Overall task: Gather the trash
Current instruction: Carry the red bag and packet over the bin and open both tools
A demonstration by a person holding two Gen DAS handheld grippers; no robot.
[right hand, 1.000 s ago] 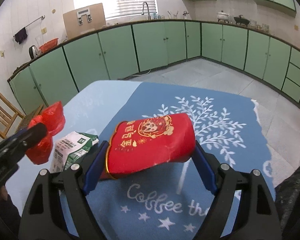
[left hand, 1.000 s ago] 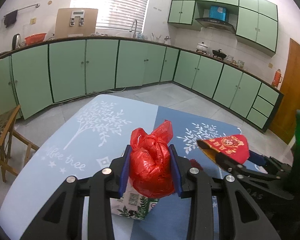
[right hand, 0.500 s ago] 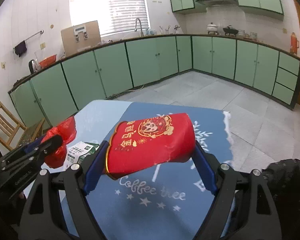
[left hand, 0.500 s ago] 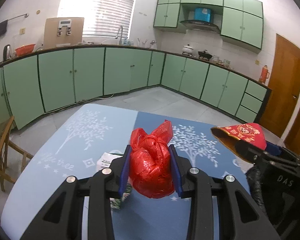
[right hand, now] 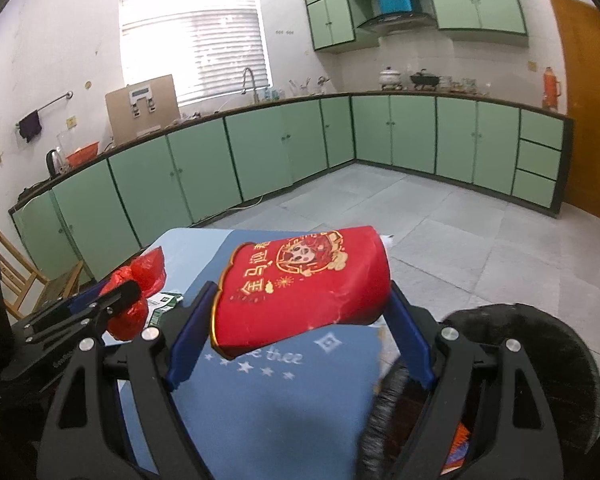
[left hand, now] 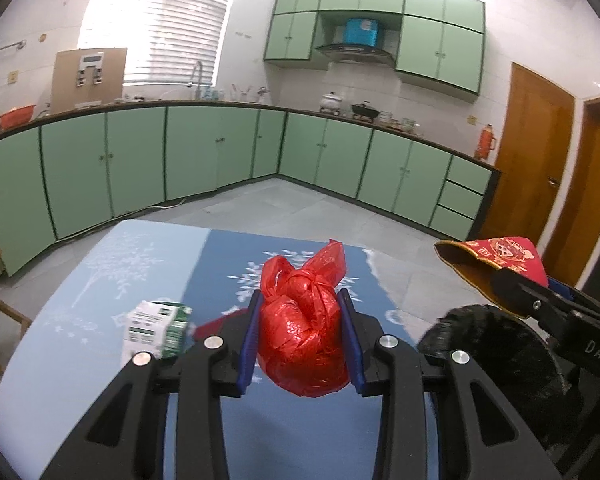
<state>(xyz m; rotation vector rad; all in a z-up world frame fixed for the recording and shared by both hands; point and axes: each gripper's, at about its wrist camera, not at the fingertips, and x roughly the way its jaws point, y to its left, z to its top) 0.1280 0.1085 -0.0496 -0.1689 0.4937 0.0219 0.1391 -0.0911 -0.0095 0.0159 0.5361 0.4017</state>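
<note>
My left gripper [left hand: 302, 340] is shut on a knotted red plastic bag [left hand: 304, 320] and holds it above the blue tablecloth [left hand: 228, 420]. In the right wrist view that bag [right hand: 138, 280] shows at the left in the left gripper [right hand: 116, 304]. My right gripper [right hand: 300, 312] is shut on a crushed red paper cup [right hand: 304, 280] with gold print, lying sideways between the blue pads. The cup [left hand: 496, 254] appears at the right of the left wrist view. A black-lined trash bin [right hand: 540, 360] stands just right of and below the cup. A green and white carton [left hand: 156, 328] lies on the table.
The bin [left hand: 488, 344] sits off the table's right edge. A flat red scrap [left hand: 220, 322] lies beside the carton [right hand: 162, 304]. A wooden chair [right hand: 20, 280] stands at the left. Green cabinets [left hand: 204, 160] line the walls beyond an open tiled floor [right hand: 440, 232].
Both grippers rose and swung to the right with the bag and the cup still held. The black bin came into view under the right gripper. The carton stayed on the table.
</note>
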